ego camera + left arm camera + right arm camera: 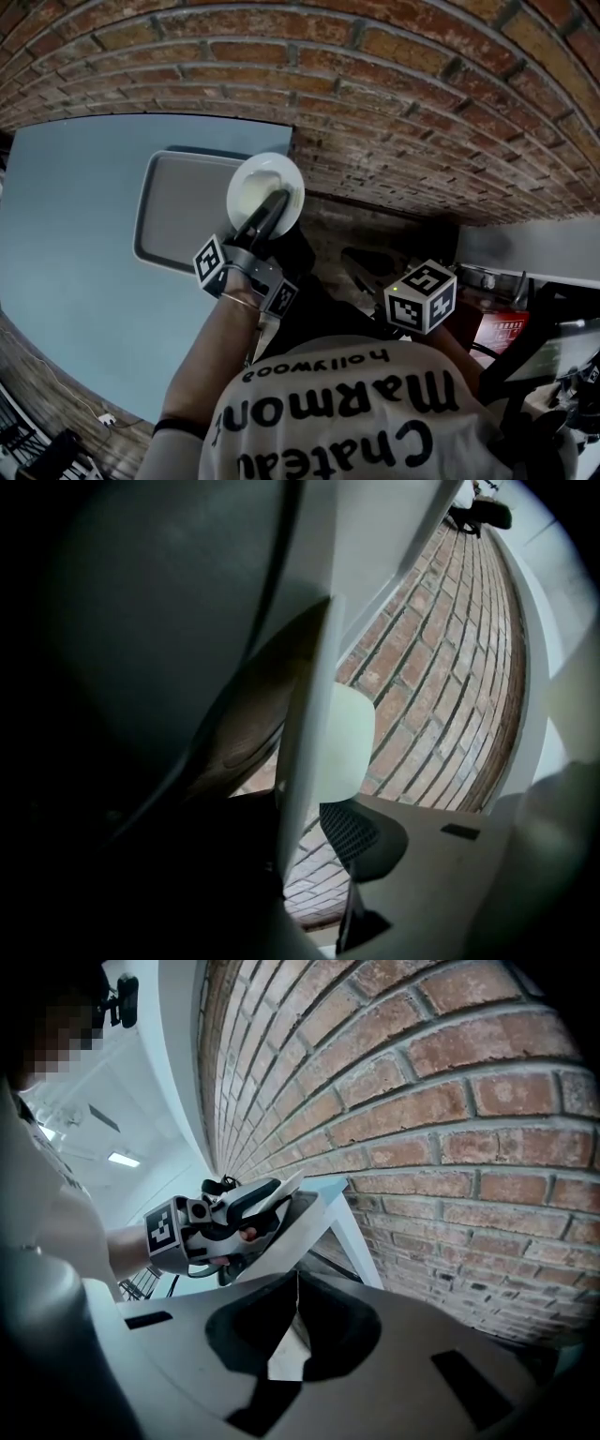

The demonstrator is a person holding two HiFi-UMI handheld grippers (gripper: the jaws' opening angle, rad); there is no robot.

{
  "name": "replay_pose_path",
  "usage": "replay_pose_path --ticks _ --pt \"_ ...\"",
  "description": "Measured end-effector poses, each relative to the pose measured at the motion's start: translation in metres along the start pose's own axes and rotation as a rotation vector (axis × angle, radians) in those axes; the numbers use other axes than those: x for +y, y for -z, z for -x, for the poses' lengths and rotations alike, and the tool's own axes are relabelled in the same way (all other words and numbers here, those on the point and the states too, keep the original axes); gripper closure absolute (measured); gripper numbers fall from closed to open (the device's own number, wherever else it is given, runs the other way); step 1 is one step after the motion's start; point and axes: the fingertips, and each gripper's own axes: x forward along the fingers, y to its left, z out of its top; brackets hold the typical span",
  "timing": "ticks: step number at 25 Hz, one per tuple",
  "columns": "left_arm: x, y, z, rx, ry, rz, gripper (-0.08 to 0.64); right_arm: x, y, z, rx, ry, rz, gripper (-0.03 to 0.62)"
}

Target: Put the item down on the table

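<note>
In the head view the left claw (274,208) grasps the near rim of a white plate (258,183) over the far right corner of a grey tray (173,220) on the pale counter (66,253), close to the brick wall (422,112). The left gripper view shows that rim edge-on, pinched between the jaws, so the plate probably wants levelling and lowering until its base rests flat before the grip loosens. In the right gripper view the right claw (295,1288) is clenched on nothing, well right of the plate, and best held clear.
</note>
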Motion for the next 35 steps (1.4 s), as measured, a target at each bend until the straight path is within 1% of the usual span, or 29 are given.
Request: replay_pose_path --ticks 4,8,15,18,22,26,30,33,35 --pt "0.000 0.003 -0.002 -0.008 0.015 0.061 0.459 0.000 0.002 0.001 0.001 -0.001 -0.001 0.581" --pt "0.000 0.003 -0.002 -0.023 0.018 0.074 0.459 0.000 0.002 0.001 0.000 0.000 -0.002 0.581" --pt "0.007 0.016 -0.005 -0.013 0.012 0.134 0.455 0.002 0.002 -0.001 0.002 -0.007 0.002 0.581" --pt "0.005 0.015 -0.008 -0.021 0.038 0.169 0.454 0.000 0.002 0.000 0.004 -0.003 -0.001 0.581" --pt "0.001 0.007 -0.011 -0.063 0.068 0.190 0.451 -0.001 0.003 0.001 0.008 -0.002 -0.003 0.581" --pt "-0.003 0.007 -0.014 -0.077 0.108 0.241 0.451 -0.003 0.004 0.002 0.013 0.000 -0.004 0.581" --pt "0.002 0.009 -0.015 -0.088 0.098 0.285 0.424 -0.001 0.003 -0.001 0.019 -0.004 -0.002 0.581" --pt "0.004 0.009 -0.015 -0.112 0.084 0.302 0.423 0.000 0.003 -0.001 0.021 -0.005 -0.004 0.581" --pt "0.003 0.011 -0.016 -0.119 0.095 0.322 0.420 -0.002 0.003 -0.001 0.022 -0.003 -0.006 0.581"
